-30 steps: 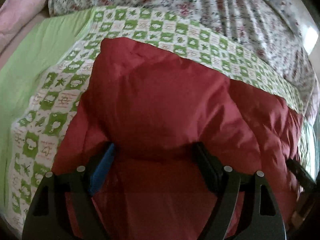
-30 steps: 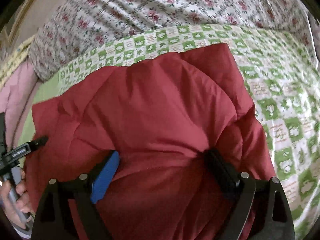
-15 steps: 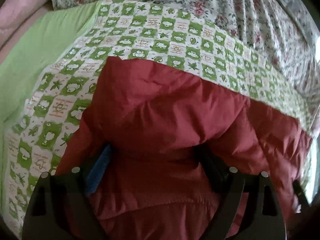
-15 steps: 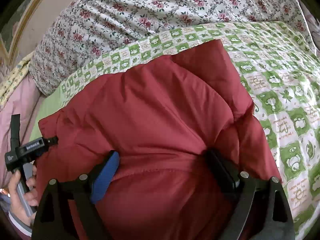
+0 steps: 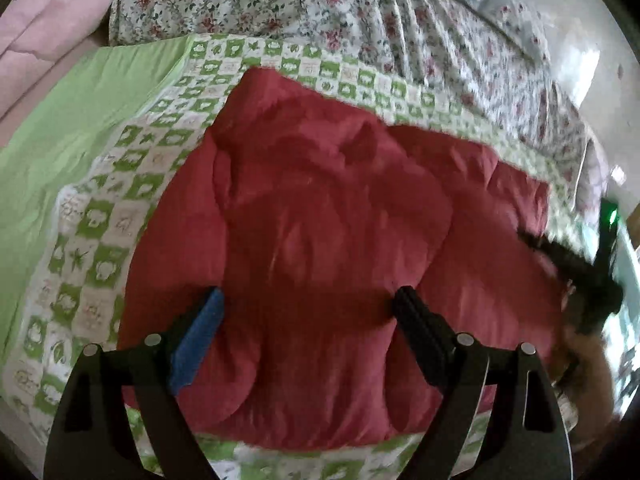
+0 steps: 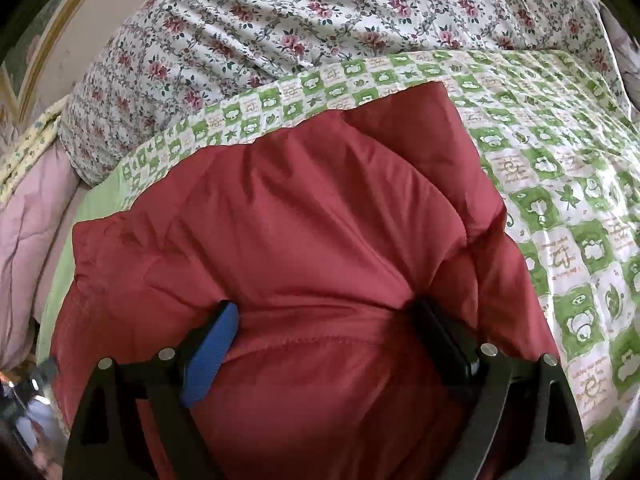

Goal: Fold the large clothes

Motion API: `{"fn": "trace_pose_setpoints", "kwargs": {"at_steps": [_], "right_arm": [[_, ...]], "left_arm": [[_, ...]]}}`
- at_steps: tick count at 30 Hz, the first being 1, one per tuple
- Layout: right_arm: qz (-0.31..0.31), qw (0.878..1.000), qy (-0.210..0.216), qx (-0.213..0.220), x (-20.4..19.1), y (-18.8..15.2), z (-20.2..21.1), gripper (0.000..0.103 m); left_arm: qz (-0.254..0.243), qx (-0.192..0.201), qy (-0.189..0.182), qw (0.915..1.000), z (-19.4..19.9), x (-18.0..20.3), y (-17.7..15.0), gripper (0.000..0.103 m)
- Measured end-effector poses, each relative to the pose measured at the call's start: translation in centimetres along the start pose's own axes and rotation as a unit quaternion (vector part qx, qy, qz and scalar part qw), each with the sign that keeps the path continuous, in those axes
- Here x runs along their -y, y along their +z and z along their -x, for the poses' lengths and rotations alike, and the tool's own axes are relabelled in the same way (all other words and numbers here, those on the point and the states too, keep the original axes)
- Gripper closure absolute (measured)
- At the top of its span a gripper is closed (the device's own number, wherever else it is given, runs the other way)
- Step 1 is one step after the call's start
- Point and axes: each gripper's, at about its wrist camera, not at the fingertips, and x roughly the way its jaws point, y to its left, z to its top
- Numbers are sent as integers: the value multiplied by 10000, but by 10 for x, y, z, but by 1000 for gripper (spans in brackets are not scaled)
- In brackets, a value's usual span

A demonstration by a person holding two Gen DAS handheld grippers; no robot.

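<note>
A large red padded jacket (image 5: 320,240) lies folded on a green and white patterned bedspread (image 5: 112,200). My left gripper (image 5: 308,312) hovers over its near part with jaws wide apart and fabric bulging between the fingers. My right gripper (image 6: 324,328) stands the same way over the jacket (image 6: 300,240), jaws wide, puffy fabric between the blue pad (image 6: 212,348) and the black finger (image 6: 440,340). The right gripper also shows blurred at the right edge of the left wrist view (image 5: 576,272).
A floral quilt (image 6: 320,20) is heaped behind the jacket. A pink blanket (image 5: 44,52) and plain green sheet (image 5: 72,128) lie to the left. The patterned bedspread (image 6: 560,184) stretches off to the right of the jacket.
The left gripper has drawn back and up, so the jacket's near edge now shows below it. The right gripper has barely shifted. The left gripper has slipped towards the corner of the right view.
</note>
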Motion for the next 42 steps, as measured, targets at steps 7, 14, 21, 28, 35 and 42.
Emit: {"fn": "trace_pose_setpoints", "kwargs": {"at_steps": [7, 14, 21, 28, 35, 42], "right_arm": [[223, 9985, 20, 496, -14, -27, 68, 12], [951, 9945, 112, 426, -46, -70, 101, 12], [1442, 9880, -525, 164, -57, -91, 75, 12], [1019, 9944, -266, 43, -30, -97, 69, 10], [1106, 9935, -269, 73, -31, -100, 69, 10], [1243, 9919, -255, -50, -32, -99, 64, 8]], "left_arm": [[-88, -21, 75, 9999, -10, -1, -2, 14], [-74, 154, 10, 9999, 11, 8, -12, 15], [-562, 74, 33, 9984, 10, 32, -31, 14], [-594, 57, 106, 9982, 3, 34, -35, 14], [-555, -61, 176, 9983, -4, 36, -34, 8], [-581, -239, 423, 9971, -8, 41, -33, 6]]}}
